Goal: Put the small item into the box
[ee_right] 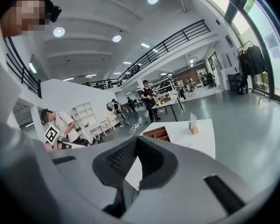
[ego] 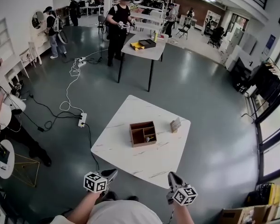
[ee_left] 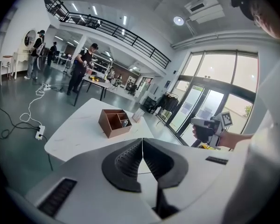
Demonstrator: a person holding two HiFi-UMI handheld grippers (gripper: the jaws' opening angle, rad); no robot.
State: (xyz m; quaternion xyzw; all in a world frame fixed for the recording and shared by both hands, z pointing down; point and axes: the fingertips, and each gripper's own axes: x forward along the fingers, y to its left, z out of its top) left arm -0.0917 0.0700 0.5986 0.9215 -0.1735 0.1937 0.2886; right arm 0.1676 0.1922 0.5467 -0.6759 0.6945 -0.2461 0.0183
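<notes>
Box (ego: 143,133) is found well ahead of the left gripper (ego: 111,173) and right gripper (ego: 171,175), both held closed on nothing, neither clearly nearer.

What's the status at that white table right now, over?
Left gripper shut, empty; right gripper shut, empty; both short of the white table. Small grey item lies in the brown box. Card stand beside it, path open.

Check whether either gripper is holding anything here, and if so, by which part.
Nothing is held. The left gripper and the right gripper each have their jaws closed together with nothing between them.
</notes>
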